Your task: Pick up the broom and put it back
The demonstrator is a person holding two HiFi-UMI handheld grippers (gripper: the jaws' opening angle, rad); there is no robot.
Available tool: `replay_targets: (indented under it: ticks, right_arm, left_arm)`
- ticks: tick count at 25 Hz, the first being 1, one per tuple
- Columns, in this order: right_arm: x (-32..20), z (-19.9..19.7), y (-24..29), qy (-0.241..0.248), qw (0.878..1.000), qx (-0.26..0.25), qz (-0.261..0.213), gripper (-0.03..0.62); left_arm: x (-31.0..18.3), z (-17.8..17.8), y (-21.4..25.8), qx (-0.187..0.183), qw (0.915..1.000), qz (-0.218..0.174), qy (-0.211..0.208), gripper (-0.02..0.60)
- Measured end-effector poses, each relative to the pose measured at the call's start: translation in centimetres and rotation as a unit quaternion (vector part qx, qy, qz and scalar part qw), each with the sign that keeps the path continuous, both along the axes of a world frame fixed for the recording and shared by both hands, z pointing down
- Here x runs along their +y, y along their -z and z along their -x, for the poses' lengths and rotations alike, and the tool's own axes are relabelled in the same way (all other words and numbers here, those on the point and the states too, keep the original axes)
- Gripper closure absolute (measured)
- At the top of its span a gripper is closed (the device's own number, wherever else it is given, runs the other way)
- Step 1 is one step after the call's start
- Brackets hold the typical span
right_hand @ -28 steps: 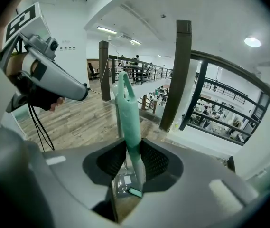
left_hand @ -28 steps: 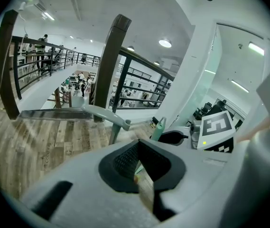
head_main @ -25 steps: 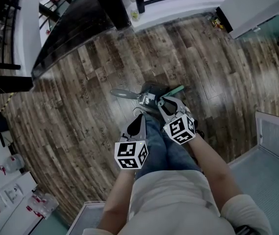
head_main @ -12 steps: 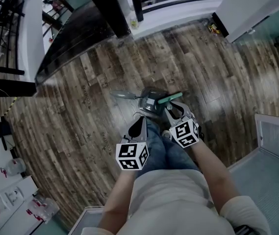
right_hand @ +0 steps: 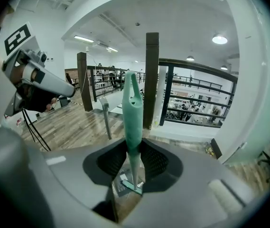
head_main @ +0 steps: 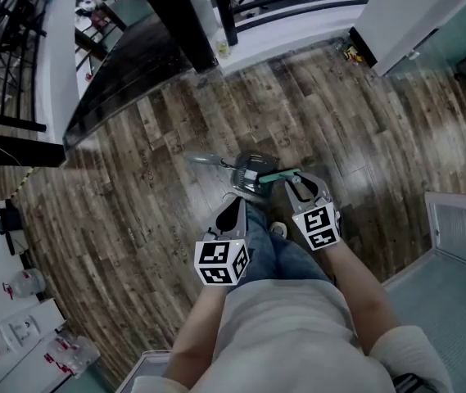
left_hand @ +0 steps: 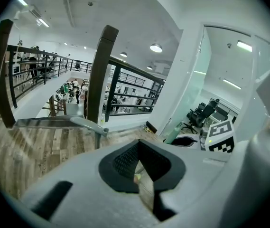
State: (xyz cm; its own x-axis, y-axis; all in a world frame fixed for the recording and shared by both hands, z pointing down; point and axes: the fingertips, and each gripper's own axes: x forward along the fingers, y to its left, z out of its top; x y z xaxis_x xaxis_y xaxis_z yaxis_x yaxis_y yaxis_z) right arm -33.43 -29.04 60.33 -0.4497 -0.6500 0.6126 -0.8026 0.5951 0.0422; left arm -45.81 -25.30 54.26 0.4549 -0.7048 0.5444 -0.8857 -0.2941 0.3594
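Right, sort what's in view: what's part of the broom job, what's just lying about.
Job: green broom, held in the right gripper; grey dustpan, likely its home.
Lying about: bottle by the post; office chairs; left gripper, empty.

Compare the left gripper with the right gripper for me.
The right gripper has its fingers clamped on the green broom handle; the left gripper has its fingers closed on nothing. In the head view the right gripper reaches to the grey dustpan, while the left gripper sits further back over the person's leg. Both point down toward the wooden floor.
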Motion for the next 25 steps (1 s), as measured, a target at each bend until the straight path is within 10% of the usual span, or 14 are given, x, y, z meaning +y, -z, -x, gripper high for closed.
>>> replay_targets:
  ticks: [25]
  right_arm:
    - [4.7, -1.4, 14.4, -0.011, 0.993, -0.09, -0.071, 0.491]
  left_arm:
    - [3.8, -5.2, 6.7, 0.024, 0.9978, -0.034, -0.052, 0.578]
